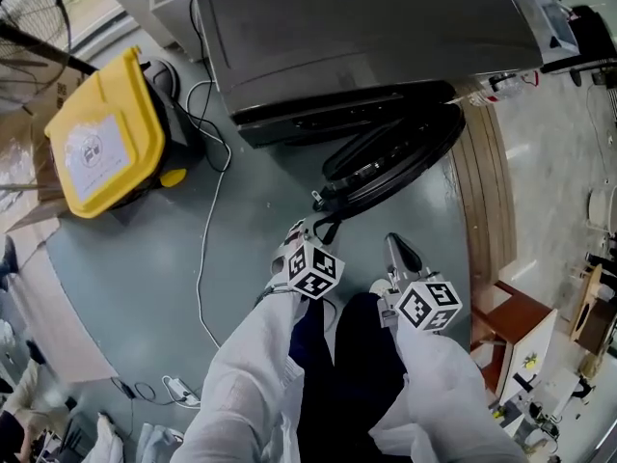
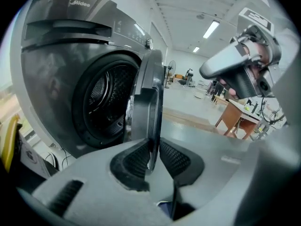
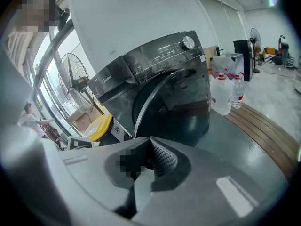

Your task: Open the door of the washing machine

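Jaws of the left gripper (image 2: 152, 150) pinch the edge of the door (image 2: 149, 93), which stands partly open.
The washing machine (image 2: 61, 55) drum gapes just left of them; the right gripper (image 3: 149, 146) is pressed together and empty.

Black washing machine door (image 1: 395, 157) (bin (image 1: 101, 148) is yellow).

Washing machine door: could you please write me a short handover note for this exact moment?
Left hand-held gripper: shut on the door, at its free edge.
Right hand-held gripper: shut, empty, clear of the door.
The door stands partly swung out from the washing machine; the drum shows behind it.
Done: door unlatched and part open.
Left: probably swing it wider, then release.
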Demonstrator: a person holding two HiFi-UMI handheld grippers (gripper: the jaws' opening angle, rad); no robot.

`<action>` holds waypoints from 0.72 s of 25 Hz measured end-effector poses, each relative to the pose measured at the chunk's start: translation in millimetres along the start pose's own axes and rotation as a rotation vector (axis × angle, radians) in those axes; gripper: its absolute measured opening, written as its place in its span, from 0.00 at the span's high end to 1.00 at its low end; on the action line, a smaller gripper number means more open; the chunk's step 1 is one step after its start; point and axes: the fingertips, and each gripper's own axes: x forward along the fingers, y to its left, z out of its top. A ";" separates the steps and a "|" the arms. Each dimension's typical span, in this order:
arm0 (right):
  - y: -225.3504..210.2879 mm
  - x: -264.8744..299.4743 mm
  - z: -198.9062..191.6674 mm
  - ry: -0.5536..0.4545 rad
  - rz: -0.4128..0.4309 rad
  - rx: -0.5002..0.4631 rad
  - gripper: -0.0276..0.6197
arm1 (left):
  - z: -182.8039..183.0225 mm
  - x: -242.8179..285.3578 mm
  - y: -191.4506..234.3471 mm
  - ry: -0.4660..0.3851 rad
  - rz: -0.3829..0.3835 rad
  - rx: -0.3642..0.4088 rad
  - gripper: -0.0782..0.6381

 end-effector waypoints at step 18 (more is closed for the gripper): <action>-99.1 -108.3 -37.0 -0.043 0.013 0.085 0.94 | 3.3 32.7 -129.8 0.029 0.028 -0.012 0.79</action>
